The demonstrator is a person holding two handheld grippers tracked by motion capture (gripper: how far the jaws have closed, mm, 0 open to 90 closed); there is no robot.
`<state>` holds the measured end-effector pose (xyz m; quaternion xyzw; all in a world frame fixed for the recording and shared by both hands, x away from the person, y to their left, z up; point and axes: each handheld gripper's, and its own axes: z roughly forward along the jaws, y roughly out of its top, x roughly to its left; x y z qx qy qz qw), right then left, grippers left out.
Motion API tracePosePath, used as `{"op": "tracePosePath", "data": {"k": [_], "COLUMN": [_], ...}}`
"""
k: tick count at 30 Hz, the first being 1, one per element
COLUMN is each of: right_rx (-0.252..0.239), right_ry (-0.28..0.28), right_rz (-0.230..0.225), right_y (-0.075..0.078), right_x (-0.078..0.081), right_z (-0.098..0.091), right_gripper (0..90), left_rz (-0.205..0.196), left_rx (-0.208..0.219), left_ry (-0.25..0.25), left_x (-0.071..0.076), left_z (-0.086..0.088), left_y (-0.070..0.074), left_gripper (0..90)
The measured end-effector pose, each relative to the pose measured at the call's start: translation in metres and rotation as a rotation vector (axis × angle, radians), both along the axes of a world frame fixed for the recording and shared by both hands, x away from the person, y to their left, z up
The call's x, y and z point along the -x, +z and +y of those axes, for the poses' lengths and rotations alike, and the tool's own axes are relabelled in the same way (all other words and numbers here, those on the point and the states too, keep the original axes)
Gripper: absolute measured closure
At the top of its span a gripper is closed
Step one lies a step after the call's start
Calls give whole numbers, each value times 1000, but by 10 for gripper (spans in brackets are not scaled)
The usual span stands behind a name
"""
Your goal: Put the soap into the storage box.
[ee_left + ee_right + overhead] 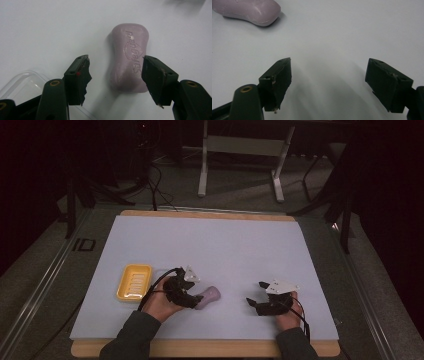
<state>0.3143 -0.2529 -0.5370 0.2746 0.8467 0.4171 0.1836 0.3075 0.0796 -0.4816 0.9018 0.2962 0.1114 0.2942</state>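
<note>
Lilac soap bar (130,57) flat on pale sheet (225,245), near front edge, between left gripper (115,75) jaws; jaws apart, one pad at bar's side, other clear. Right gripper (328,82) well apart, jaws wide, nothing between. Yellow soap dish (134,282) beside left hand (162,305). Wooden board (200,349) under sheet. Dim room, grey floor (240,185), metal stand (240,150) behind.

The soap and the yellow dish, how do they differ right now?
The soap is pale purple; the dish is yellow. The soap is a solid waisted bar with raised lettering; the dish is a shallow, ribbed tray. The soap lies between the open jaws of the left gripper; the dish sits apart, on that hand's other side. Both rest on the white mat.
</note>
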Motion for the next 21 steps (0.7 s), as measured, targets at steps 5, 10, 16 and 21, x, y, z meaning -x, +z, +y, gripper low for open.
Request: {"op": "tracePosePath", "data": {"k": [5, 10, 16, 21], "right_rx": [1, 2, 3, 3], "right_ry": [1, 1, 1, 2], "right_rz": [-1, -1, -1, 0], "right_y": [0, 0, 0, 0], "right_x": [0, 0, 0, 0], "right_z": [0, 0, 0, 1], "right_gripper": [206, 206, 206, 206], "left_rz": [9, 19, 29, 36], "left_rx": [-12, -16, -24, -33], "left_ry": [-14, -19, -26, -30], "left_x": [-1, -2, -3, -4], "left_z": [-5, -10, -14, -17], "left_y": [-1, -2, -5, -6], "left_gripper": [395, 394, 384, 384]}}
